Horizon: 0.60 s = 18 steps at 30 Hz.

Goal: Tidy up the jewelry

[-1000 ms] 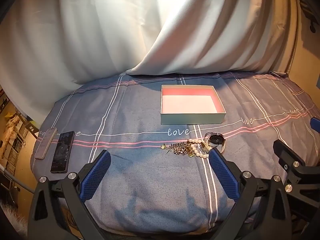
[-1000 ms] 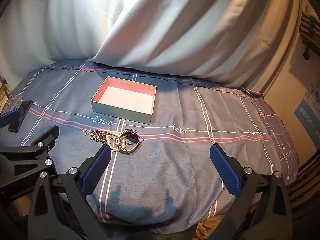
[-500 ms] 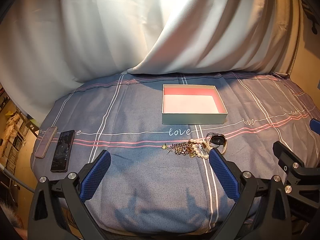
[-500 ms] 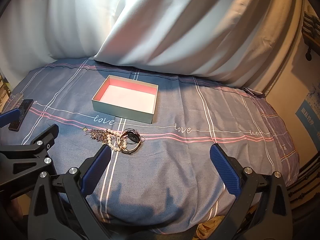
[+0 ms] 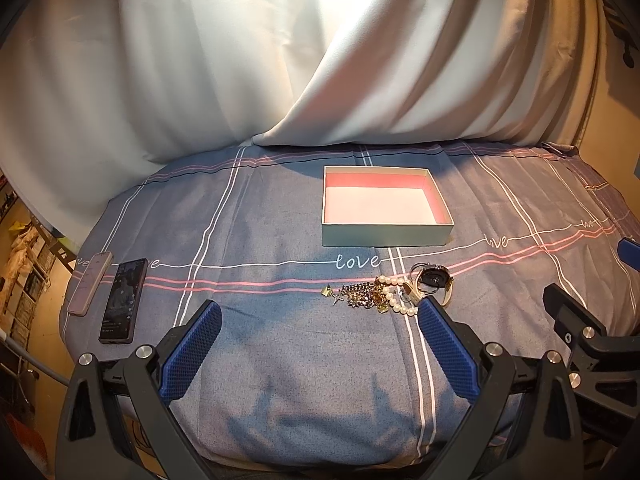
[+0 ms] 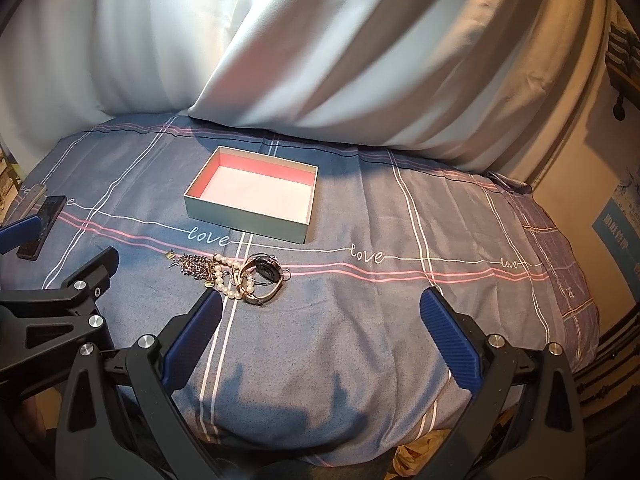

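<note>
Both grippers hang low over the near edge of the bed, and neither has anything in it. Left gripper (image 5: 318, 316) stands with its blue pads spread wide; right gripper (image 6: 320, 304) is spread just as wide, nothing between its fingers but bedsheet (image 5: 260, 340).

Taking the open box (image 5: 386, 236) as the landmark: it sits with its pink-lined inside bare, and the jewelry lies in one small heap just in front of its near wall, right by the stitched word "love". In that heap a dark chain bracelet (image 5: 362, 295) lies on the left, a string of pearls (image 5: 394, 298) loops through the middle, and a watch (image 5: 434, 280) with a pale strap lies on the right — all touching or tangled, so I cannot tell where one piece ends. Two phones (image 5: 120, 300) lie well off to the left of the box, at the sheet's edge.

By my judgement nothing has gone into the box yet. The pieces look light and limp; the chain and pearls would sag and slide off a loose pinch, and lifting one may drag its neighbours along. The watch looks the stiffest of the lot — its case or the strap beside it offers the firmest hold, and it sits closest to the right gripper. The sheet is soft, so a pinch too low would catch cloth.
</note>
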Tool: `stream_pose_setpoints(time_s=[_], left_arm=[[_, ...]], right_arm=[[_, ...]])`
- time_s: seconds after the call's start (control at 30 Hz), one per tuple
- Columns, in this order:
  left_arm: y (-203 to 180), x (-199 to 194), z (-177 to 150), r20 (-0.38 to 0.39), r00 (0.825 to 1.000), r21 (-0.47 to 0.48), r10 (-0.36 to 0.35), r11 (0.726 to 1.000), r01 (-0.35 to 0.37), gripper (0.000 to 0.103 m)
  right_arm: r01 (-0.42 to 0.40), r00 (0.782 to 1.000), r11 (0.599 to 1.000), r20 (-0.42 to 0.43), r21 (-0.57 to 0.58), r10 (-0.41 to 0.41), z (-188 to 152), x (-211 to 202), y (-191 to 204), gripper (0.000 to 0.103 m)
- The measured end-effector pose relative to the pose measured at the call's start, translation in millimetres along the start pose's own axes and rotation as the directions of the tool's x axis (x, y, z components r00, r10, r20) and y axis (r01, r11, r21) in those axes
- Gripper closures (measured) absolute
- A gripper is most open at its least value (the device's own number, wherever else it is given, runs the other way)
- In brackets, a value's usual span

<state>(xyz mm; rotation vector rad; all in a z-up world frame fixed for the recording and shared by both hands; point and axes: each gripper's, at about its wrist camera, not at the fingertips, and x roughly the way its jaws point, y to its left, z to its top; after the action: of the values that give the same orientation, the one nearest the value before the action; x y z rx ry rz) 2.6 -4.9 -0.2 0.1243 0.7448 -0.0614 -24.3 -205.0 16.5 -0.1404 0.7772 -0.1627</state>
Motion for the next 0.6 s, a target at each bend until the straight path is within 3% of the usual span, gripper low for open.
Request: stream_pose_setpoints(time_s=[0.6], left_arm=[[3.5, 5.1, 1.3, -0.012, 1.000, -0.011, 0.001, 1.000, -0.001, 0.006]], right_arm=[[-0.013, 1.000, 1.000, -0.007, -0.009, 0.013, 1.9, 5.1, 3.0, 0.006]])
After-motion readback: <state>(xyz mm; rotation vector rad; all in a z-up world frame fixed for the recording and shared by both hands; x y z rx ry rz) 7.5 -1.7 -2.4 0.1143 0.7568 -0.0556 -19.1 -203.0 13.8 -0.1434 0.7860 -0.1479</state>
